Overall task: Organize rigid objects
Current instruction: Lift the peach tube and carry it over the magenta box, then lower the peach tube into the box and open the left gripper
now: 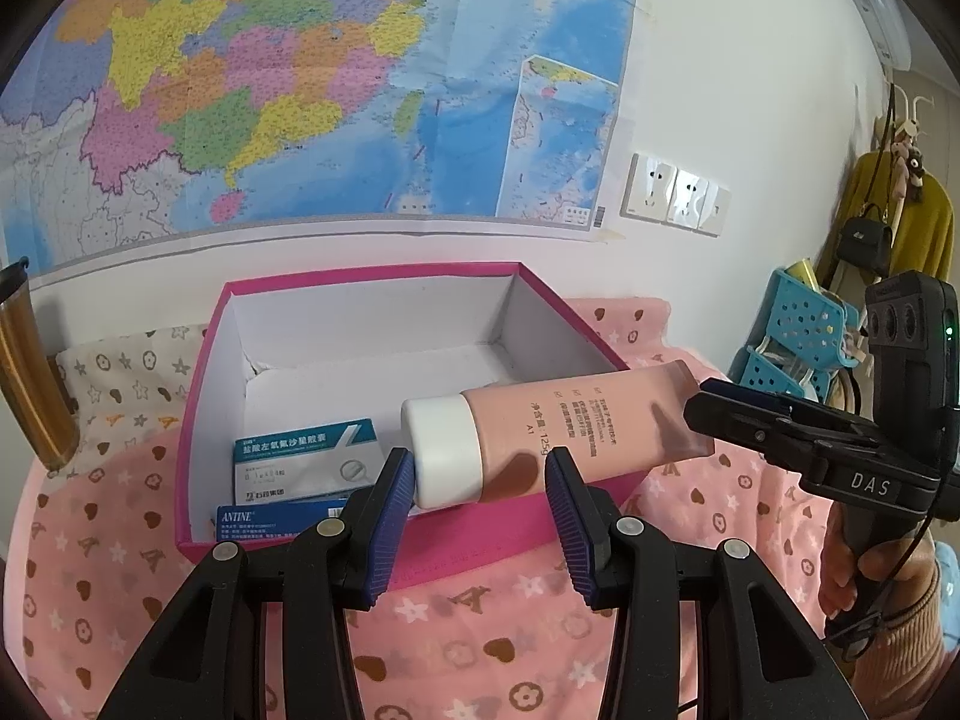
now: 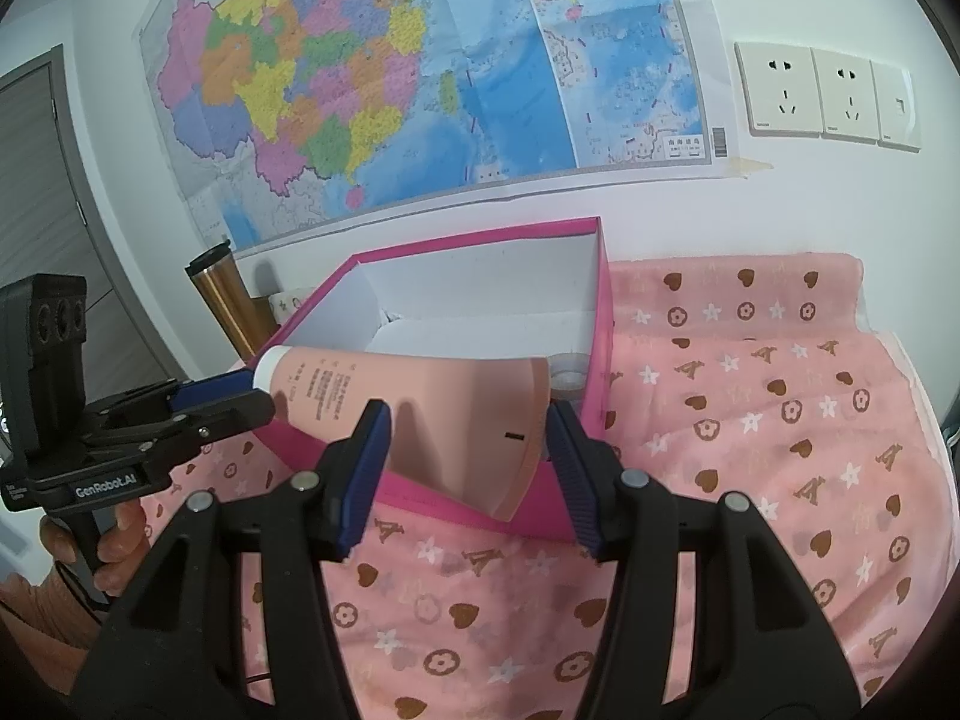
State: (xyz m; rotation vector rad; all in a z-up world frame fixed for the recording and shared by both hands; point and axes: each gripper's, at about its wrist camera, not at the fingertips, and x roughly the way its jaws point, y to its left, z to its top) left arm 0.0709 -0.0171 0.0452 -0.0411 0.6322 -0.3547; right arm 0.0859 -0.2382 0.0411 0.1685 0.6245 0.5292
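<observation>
**Cream tube held at both ends over the pink box**

The step in hand looks like the placing of the pink cream tube into the pink box, which stands on a surface under a pink patterned cloth. The tube hangs across the box's near corner, white cap low and inside the rim. The left claw stands partly spread; its left pad touches the cap, while its right pad lies against the tube body, so it seems clenched on the cap end. The right claw grips the flat crimped tail between both pads. Just left of the left claw, inside the box, lie a teal-and-white medicine carton and a blue ANTINE carton. Next, the tube wants lowering onto the free floor beyond the left claw, then both claws spreading to let go
</observation>
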